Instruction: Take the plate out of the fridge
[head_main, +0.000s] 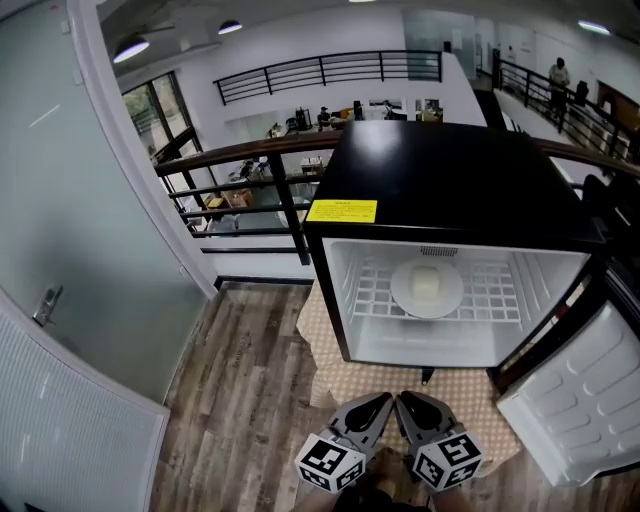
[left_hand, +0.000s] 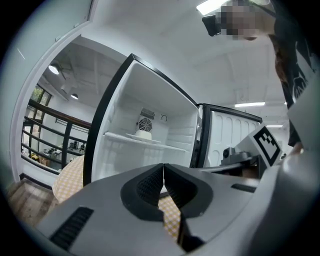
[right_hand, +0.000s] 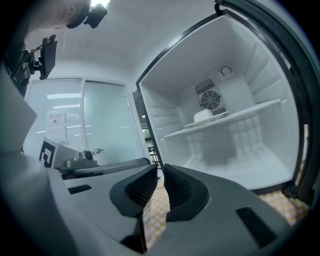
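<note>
The black mini fridge (head_main: 450, 175) stands with its door (head_main: 585, 400) swung open to the right. Inside, a white plate (head_main: 427, 290) with a pale round item on it rests mid-shelf on the white wire shelf (head_main: 490, 295). My left gripper (head_main: 385, 401) and right gripper (head_main: 405, 401) sit side by side in front of the fridge, short of its opening, both shut and holding nothing. The left gripper view has its jaws (left_hand: 163, 167) closed, with the plate (left_hand: 144, 136) far ahead. In the right gripper view the gripper (right_hand: 161, 170) is shut too, the plate (right_hand: 207, 117) up on the shelf.
A yellow checked cloth (head_main: 330, 345) lies under the fridge on the wooden floor (head_main: 240, 380). A frosted glass wall (head_main: 90, 230) rises at the left. A dark railing (head_main: 250, 185) runs behind the fridge. The fridge's lower compartment (head_main: 430, 340) holds nothing.
</note>
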